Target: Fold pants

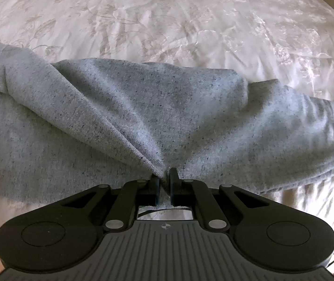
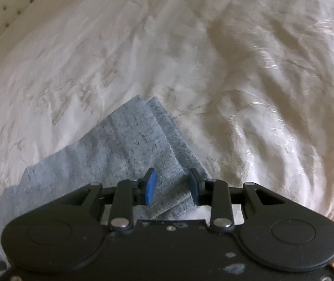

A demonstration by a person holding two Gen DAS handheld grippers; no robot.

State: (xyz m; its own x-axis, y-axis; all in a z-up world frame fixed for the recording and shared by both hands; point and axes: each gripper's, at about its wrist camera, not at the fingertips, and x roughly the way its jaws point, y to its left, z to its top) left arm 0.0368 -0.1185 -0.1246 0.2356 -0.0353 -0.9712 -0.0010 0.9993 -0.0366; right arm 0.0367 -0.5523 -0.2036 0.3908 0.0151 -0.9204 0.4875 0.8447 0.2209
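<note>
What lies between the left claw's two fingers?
A pinched ridge of the grey pants sits between the left claw fingers, seen in the left wrist view.

a bedroom in a home. a wide bed fills both views, covered by a white bedspread (image 1: 167, 23) with a pale leaf pattern and soft creases. grey pants (image 1: 120, 117) lie on it. at one edge a cream wall (image 2: 0, 4) with small dots shows beside the bed.
</note>
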